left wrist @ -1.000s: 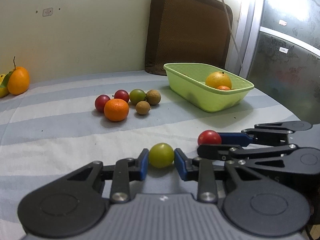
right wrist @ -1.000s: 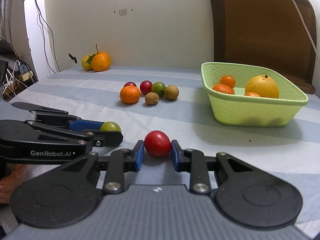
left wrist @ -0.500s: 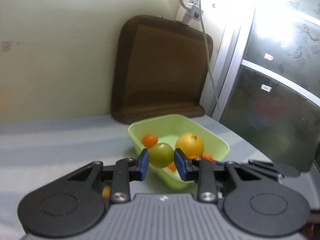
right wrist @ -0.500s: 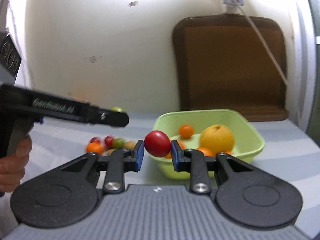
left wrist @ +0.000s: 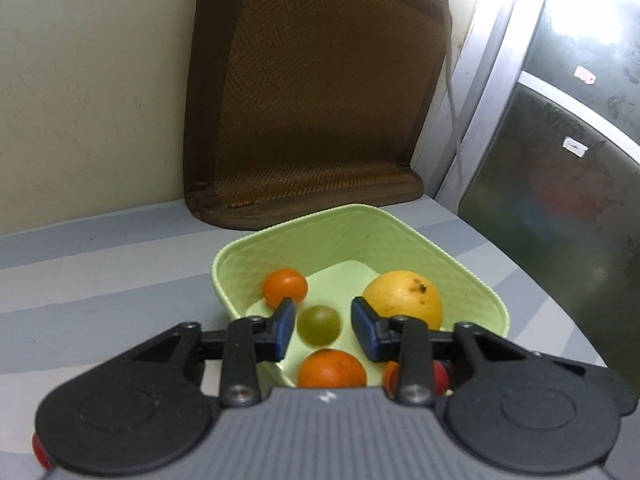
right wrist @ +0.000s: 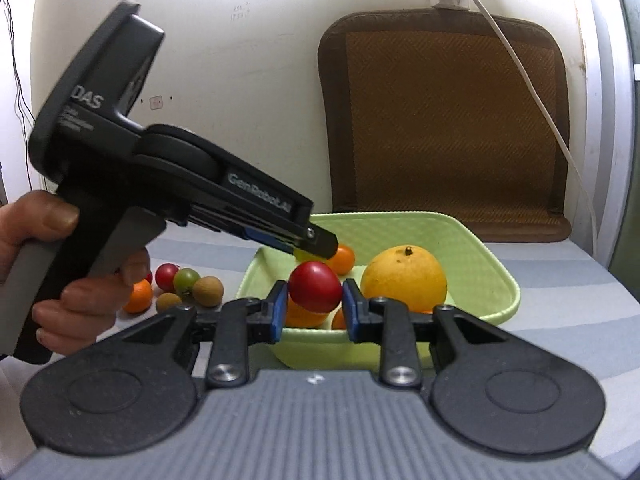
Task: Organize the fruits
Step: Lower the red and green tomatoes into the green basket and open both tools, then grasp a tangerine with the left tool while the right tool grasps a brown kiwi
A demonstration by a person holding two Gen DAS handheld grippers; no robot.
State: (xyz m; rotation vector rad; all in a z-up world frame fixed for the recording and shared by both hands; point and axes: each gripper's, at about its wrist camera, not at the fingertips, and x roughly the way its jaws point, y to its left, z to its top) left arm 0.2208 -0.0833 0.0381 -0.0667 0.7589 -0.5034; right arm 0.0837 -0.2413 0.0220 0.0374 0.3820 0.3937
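Note:
My left gripper (left wrist: 324,330) is open over the light green basket (left wrist: 404,232). The green fruit (left wrist: 319,324) is between its jaws with gaps on both sides, blurred, loose above the basket floor. The basket holds a large yellow-orange fruit (left wrist: 404,296) and small oranges (left wrist: 285,286). My right gripper (right wrist: 314,314) is shut on a red fruit (right wrist: 315,286) at the basket's near rim (right wrist: 360,340). The left gripper's body (right wrist: 172,184) shows in the right wrist view, its tip over the basket.
A cluster of small fruits (right wrist: 184,282) lies on the striped tablecloth left of the basket. A brown cushion (right wrist: 444,128) leans on the wall behind it, with a white cable (right wrist: 532,92) hanging across. A glass door (left wrist: 568,152) stands to the right.
Both grippers have moved in over the basket. The left gripper has opened and let go of the green fruit. The right gripper still holds the red fruit.

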